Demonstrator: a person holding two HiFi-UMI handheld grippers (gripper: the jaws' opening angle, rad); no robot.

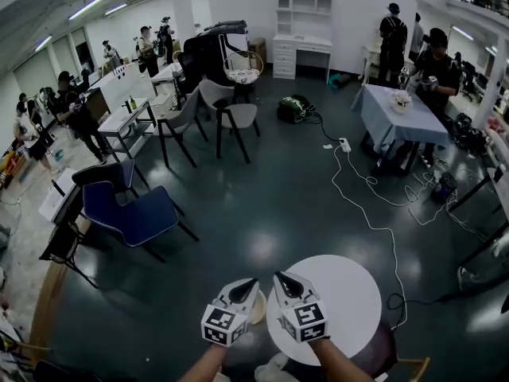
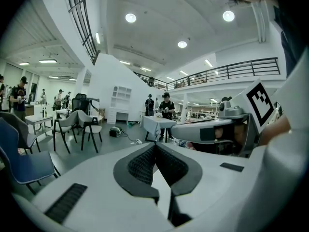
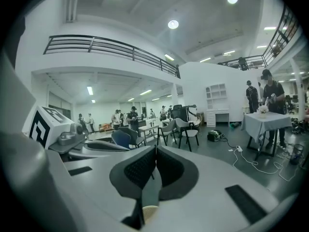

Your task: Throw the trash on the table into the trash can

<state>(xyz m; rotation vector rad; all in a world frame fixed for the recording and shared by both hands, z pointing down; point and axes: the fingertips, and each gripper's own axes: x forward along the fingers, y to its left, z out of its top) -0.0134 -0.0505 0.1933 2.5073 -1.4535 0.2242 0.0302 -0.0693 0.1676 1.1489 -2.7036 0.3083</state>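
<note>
The dark glossy floor (image 1: 262,189) is the biggest thing here, running wide and open beyond the round white table (image 1: 342,309). Only the head view shows that table, since both gripper views look out over it into the hall. Those two views alone show the black-railed upper balcony (image 3: 106,45) and the round ceiling lights (image 3: 173,24), high above and far beyond the table.

Beyond the table to its left stands the blue-seated, black-legged chair (image 1: 135,213). Far beyond to its right is the grey-clothed table (image 1: 402,122), with a person in dark clothes (image 1: 436,70) at it. A thin white cable (image 1: 394,269) snakes over the floor from that side and passes close by the round table's right edge.

The pale cream round trash can (image 1: 258,309) sits just beside the table's left edge, mostly hidden under my left gripper (image 1: 253,282), whose jaws are pressed together on nothing. My right gripper (image 1: 280,278) hangs over the table's left rim, its jaws likewise closed and empty. The two grippers are just beside each other, and each gripper view catches the other one at its inner side.

By the table's near edge, between my forearms, lies a crumpled white thing (image 1: 278,368); whether it is trash I cannot tell.
</note>
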